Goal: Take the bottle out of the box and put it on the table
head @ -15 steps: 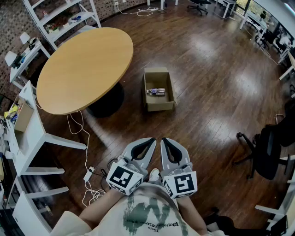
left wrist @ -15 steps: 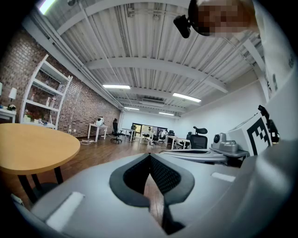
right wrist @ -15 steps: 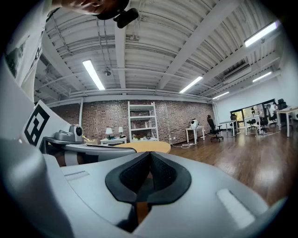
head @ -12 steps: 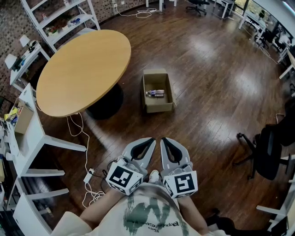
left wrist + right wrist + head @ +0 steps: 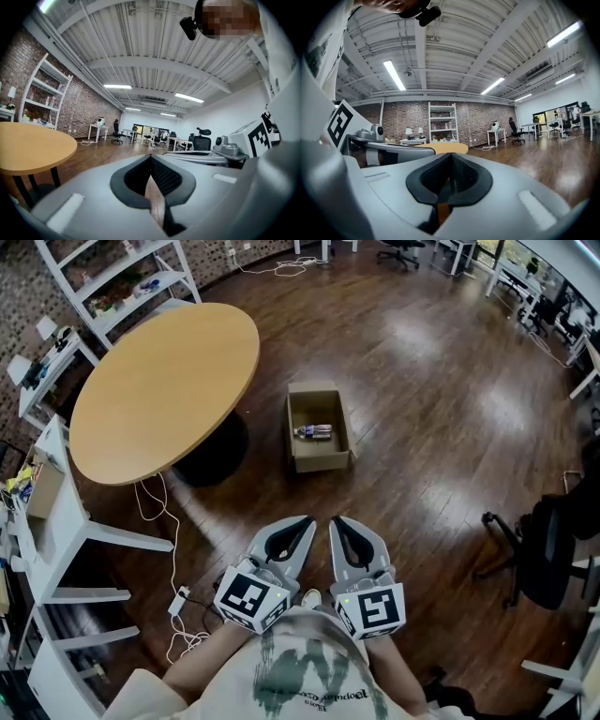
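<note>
The round wooden counter fills the upper left of the head view. Its right edge sits a little further left in the frame than half a second ago, so the view has drifted slightly. A white cable trails on the floor below it, as before.

At bottom centre the left claw is held close to the person's chest. Its own view shows the jaws pressed together at the tips with nothing between them, and only floor shows through the gap behind. It has kept its place in the frame.

Above it, just right of the counter's base, the open cardboard box stands on the floor. It too has slid slightly left and down in the picture. The bottle lies on its side inside the box, untouched and well apart from both claws.

The right claw sits just beside the left, also closed and empty, and has not moved.

At the right edge a black chair stands where it was.
</note>
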{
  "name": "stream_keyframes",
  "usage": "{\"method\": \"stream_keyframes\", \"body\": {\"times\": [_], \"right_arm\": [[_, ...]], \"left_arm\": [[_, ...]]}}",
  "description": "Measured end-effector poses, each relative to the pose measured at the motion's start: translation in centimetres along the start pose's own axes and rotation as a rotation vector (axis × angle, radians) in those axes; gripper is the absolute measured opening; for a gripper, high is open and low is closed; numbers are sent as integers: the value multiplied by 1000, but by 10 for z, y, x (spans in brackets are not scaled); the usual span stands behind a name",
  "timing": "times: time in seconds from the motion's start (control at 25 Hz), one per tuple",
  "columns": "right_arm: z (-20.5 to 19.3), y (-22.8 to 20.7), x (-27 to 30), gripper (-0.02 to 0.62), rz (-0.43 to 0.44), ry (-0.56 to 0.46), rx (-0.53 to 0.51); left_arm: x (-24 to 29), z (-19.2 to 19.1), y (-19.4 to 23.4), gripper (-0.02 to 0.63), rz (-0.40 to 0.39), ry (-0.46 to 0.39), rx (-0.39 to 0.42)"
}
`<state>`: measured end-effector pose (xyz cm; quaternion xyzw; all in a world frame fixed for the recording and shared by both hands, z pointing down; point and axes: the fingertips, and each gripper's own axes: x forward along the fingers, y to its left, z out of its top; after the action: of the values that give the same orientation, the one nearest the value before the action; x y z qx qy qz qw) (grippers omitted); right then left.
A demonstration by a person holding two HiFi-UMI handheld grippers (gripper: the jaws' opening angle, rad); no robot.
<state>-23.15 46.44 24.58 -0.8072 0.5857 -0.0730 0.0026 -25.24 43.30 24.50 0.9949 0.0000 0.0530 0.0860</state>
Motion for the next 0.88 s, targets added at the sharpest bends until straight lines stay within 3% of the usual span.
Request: {"method": "stream_keyframes", "body": {"times": [0.48, 0.88], "right_arm": [[-9, -38, 83, 0, -15, 52, -26], [-4, -57, 207, 0, 14, 130, -40]], "left_arm": [[63, -2, 68, 0, -12, -3, -33], [119, 4, 176, 0, 3, 18, -107]]}}
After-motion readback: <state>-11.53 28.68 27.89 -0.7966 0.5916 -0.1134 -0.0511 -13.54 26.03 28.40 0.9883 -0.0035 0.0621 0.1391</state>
